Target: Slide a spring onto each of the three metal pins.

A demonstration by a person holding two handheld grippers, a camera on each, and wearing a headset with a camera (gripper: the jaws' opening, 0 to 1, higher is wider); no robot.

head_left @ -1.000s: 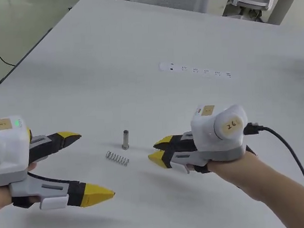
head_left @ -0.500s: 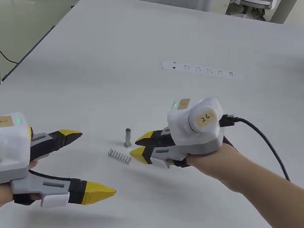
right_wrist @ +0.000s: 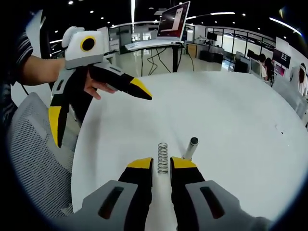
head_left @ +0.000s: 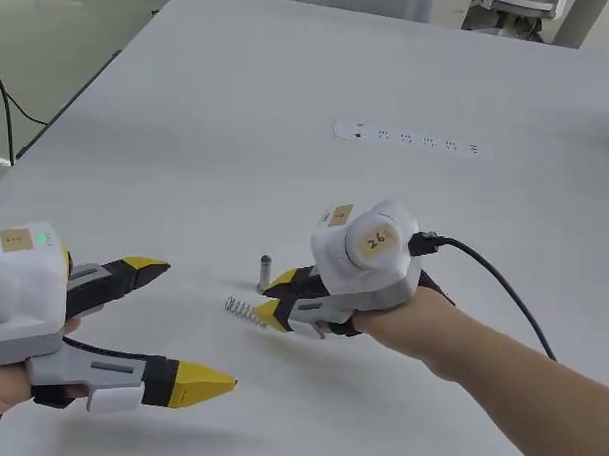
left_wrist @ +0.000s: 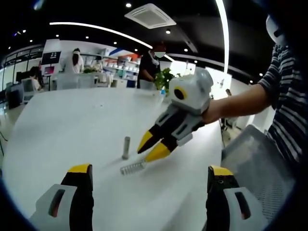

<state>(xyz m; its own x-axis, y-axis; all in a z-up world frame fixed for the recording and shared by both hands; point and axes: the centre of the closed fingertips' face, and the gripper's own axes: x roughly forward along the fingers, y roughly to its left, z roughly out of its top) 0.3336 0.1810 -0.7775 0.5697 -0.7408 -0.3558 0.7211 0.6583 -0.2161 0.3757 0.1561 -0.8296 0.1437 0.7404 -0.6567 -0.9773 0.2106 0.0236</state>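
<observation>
A small coil spring [head_left: 241, 309] lies flat on the white table [head_left: 281, 119], just in front of one short upright metal pin [head_left: 265, 272]. My right gripper [head_left: 275, 296] is low over the table with its jaws a narrow gap apart. In the right gripper view the spring [right_wrist: 162, 153] has its near end between the tips of the right gripper [right_wrist: 162, 164], and the pin [right_wrist: 191, 147] stands just right of it. My left gripper [head_left: 184, 323] is wide open and holds nothing, off to the left. In the left gripper view the spring [left_wrist: 133, 167] and pin [left_wrist: 126, 147] lie ahead of the left gripper [left_wrist: 150, 169].
A white power strip [head_left: 407, 140] lies further back on the table. The right gripper's black cable [head_left: 486, 272] trails to the right above the person's forearm. The table's left edge [head_left: 75, 91] drops to the floor. In the left gripper view people stand at far desks.
My right gripper has moved left and down to the spring, so its tips now flank the spring's end. The left gripper, spring and pin have stayed put.
</observation>
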